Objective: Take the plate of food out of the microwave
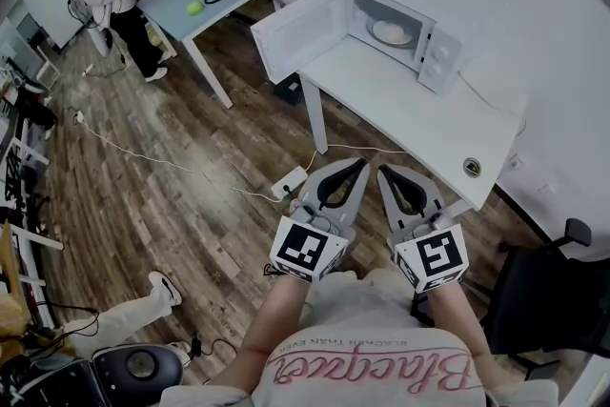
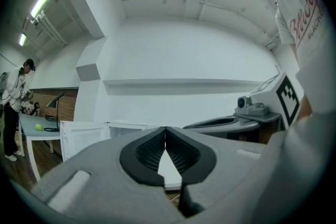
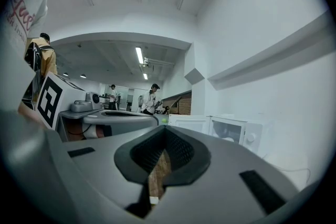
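Plate (image 1: pixel 391 32), apparently with food, in microwave (image 1: pixel 440 60); left hand-held gripper (image 1: pixel 363 164), right hand-held gripper (image 1: pixel 382 171) closed, empty.

Closed, empty: left tongs (image 1: pixel 360 164), right tongs (image 1: pixel 385 171)

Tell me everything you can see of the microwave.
The microwave is white and boxy, standing on a white table. Its door is swung wide open to the left. Inside lies a pale plate. A panel with two round knobs is on its right. Nothing else touches it.
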Action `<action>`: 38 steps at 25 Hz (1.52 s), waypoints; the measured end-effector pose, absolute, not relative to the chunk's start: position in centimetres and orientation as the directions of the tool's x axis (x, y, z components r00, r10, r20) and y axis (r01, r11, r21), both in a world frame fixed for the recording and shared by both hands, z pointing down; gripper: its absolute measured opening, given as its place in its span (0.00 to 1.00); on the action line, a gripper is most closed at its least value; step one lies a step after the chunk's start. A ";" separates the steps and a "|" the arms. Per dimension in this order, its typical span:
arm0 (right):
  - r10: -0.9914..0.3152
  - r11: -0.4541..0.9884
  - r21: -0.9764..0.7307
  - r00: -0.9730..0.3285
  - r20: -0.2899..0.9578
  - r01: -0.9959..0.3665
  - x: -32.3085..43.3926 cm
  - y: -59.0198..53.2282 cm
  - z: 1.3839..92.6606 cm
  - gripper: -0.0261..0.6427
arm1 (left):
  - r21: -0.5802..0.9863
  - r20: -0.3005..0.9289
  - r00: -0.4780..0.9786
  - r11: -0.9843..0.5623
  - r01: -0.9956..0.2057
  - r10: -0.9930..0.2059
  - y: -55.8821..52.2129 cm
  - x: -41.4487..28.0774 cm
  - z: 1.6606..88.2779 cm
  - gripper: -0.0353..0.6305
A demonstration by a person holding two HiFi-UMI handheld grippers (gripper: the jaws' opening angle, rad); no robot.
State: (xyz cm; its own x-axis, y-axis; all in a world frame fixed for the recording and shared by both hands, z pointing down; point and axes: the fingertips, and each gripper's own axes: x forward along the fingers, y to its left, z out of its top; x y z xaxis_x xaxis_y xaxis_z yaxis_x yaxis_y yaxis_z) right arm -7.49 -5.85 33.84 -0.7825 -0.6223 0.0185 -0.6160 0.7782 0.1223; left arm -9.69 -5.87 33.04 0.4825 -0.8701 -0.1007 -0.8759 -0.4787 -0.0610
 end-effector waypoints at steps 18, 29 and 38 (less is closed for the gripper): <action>-0.658 0.751 0.100 -0.752 0.029 -0.653 -6.5 -9.7 34.2 0.05 | -0.086 -0.122 0.502 -0.495 -0.865 -0.856 -10.8 -9.7 32.7 0.06; -0.661 0.749 0.106 -0.748 0.056 -0.654 -7.1 -14.7 35.1 0.06 | -0.041 -0.114 0.514 -0.512 -0.858 -0.850 -16.2 -9.8 33.5 0.06; -0.677 0.735 0.099 -0.733 0.057 -0.671 -7.2 -20.8 34.9 0.06 | -0.061 -0.092 0.524 -0.521 -0.852 -0.847 -21.8 -9.7 33.5 0.06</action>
